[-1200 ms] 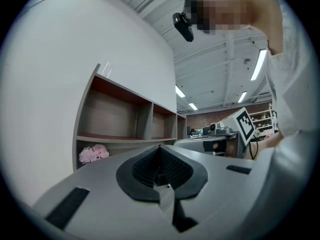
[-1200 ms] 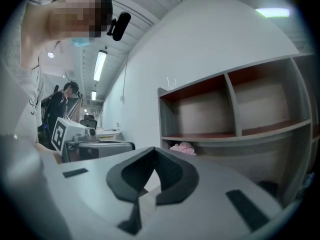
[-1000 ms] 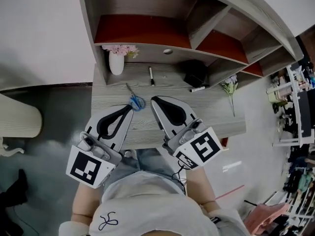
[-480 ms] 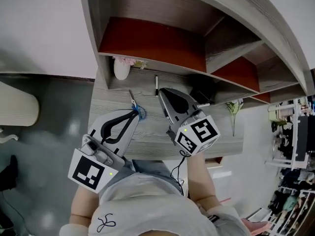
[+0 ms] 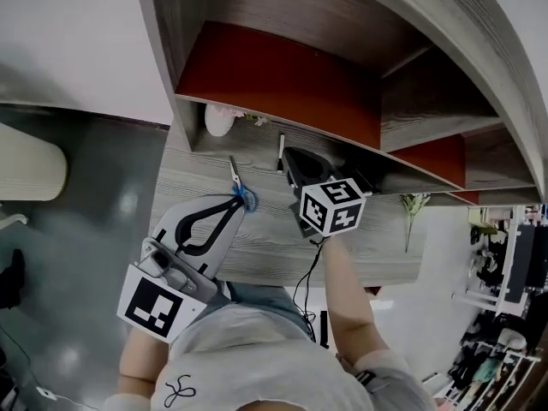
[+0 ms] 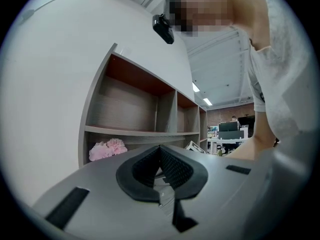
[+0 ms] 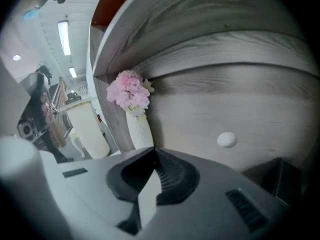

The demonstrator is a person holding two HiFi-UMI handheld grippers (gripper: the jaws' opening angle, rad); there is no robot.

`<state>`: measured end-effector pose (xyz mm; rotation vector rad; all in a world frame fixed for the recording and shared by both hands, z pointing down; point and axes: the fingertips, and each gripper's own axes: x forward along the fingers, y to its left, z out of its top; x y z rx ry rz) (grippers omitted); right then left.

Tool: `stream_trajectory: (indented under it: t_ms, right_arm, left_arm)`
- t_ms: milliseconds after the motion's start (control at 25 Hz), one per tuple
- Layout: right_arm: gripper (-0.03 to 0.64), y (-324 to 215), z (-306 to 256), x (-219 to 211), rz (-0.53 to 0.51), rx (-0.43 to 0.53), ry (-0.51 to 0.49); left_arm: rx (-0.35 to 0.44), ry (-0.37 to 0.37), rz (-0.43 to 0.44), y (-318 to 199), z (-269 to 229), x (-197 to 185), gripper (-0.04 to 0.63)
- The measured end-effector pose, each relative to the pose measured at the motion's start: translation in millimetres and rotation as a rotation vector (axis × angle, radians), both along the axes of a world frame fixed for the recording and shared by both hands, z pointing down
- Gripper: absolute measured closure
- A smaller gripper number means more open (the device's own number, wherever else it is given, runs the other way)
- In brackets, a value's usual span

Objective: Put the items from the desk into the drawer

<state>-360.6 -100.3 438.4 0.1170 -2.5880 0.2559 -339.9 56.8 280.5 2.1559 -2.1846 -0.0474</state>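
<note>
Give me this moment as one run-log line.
left gripper shut, empty | right gripper shut, empty, facing white knob | scissors and marker lying on desk

One white vase (image 5: 219, 120) stands on one desk (image 5: 257, 248); near it lie one pair of scissors (image 5: 238, 181) and one marker (image 5: 280, 152), one flower sprig (image 5: 414, 205) well apart from the vase. Two grippers: left gripper (image 5: 234, 199), right gripper (image 5: 290, 152).

No legible text — markers only.
</note>
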Motion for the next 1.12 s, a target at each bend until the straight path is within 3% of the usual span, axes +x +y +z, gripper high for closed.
stream_trajectory:
  t_ms: [320, 720, 960, 1120]
  right_arm:
    - [0.606, -9.6, 74.1, 3.4, 0.054, -0.094, 0.197]
    - [0.578, -29.4, 122.0, 12.8, 0.145, -0.122, 0.339]
    - [0.538, -34.1, 157.8, 21.8, 0.197, -0.197, 0.418]
    - [0.557, -33.2, 160.6, 20.6, 0.162, -0.127, 0.474]
  left_arm:
    - [-0.020, 0.014, -0.015, 3.4, 8.7, -10.5, 0.586]
    - [-0.035, 0.034, -0.033, 7.9, 15.9, -21.2, 0.586]
    - [-0.054, 0.046, -0.063, 13.8, 24.9, -27.4, 0.586]
    - [-0.050, 0.056, -0.077, 14.5, 26.0, -29.2, 0.586]
